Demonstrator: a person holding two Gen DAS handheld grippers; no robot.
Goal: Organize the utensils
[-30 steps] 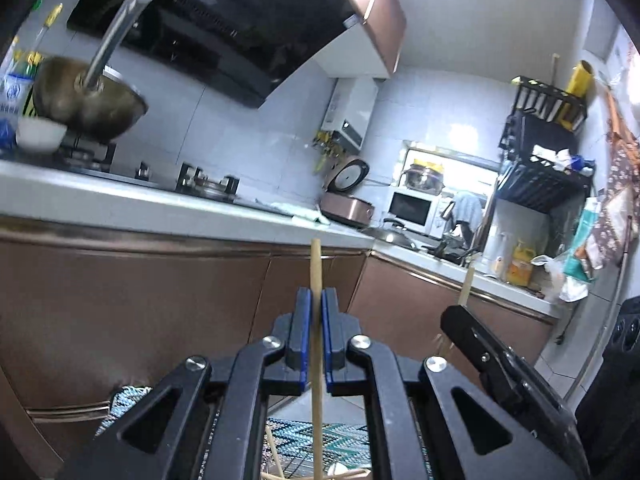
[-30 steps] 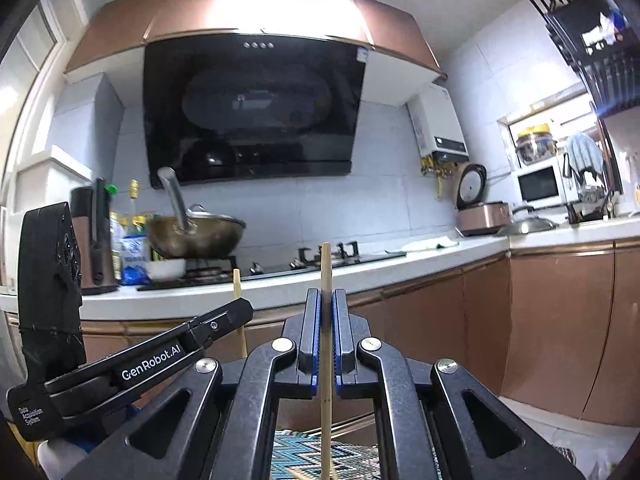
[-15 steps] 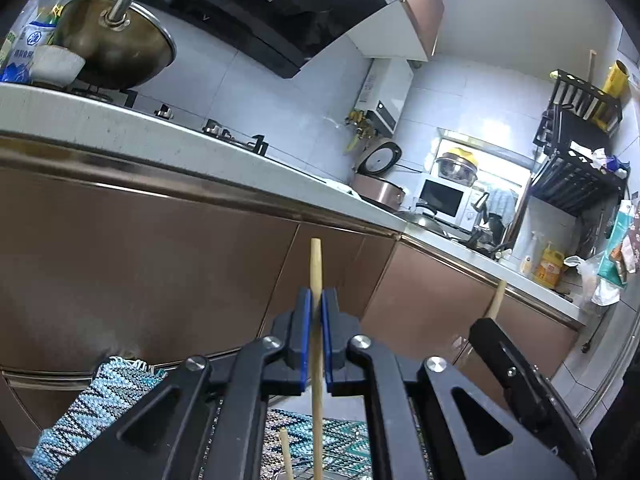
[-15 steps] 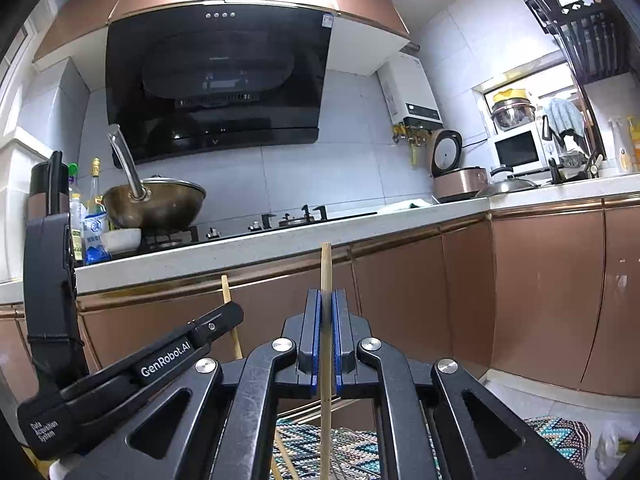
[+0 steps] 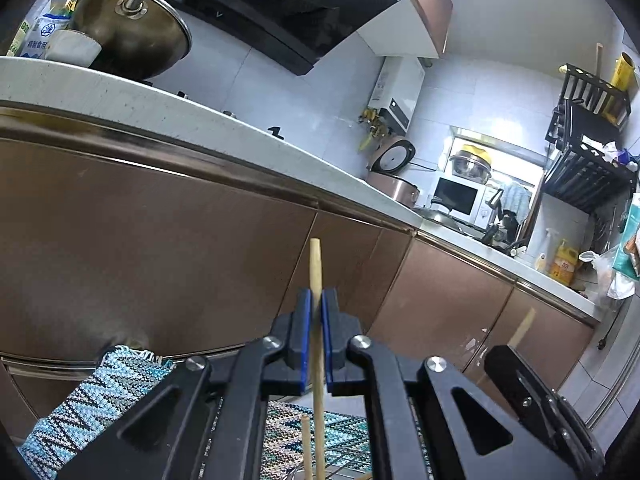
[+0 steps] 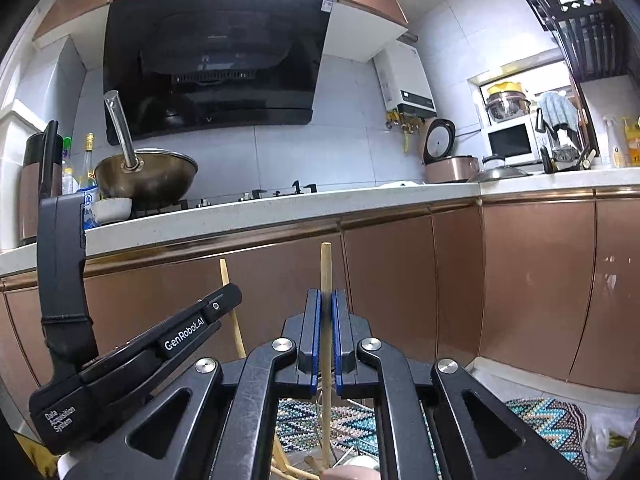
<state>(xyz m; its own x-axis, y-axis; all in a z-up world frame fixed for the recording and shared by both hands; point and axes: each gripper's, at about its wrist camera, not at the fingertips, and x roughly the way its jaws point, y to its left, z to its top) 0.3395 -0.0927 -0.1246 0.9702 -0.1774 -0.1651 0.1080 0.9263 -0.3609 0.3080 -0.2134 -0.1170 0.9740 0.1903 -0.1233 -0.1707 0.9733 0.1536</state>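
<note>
Low before the brown cabinet fronts [image 6: 400, 280], near the floor: left gripper [image 5: 316, 340] clenched on a thin, pale wooden chopstick [image 5: 316, 280], right gripper [image 6: 326, 340] clenched on a second pale wooden chopstick [image 6: 326, 276]. Both sticks upright, pinched mid-shaft between blue pads [image 5: 304, 336], tips poking above. Probably light, stiff, smooth enough to swivel or slide in a loose pinch; best gripped near the middle, squarely across the shaft. More pale sticks [image 6: 280, 460] below, over a zigzag woven rug [image 5: 80, 408].

I lowered both grippers: the worktop edge [image 5: 240, 148] rose in both views, cabinet fronts [image 6: 400, 280] filled the middle, and more of the zigzag rug [image 5: 80, 408] appeared below.
</note>
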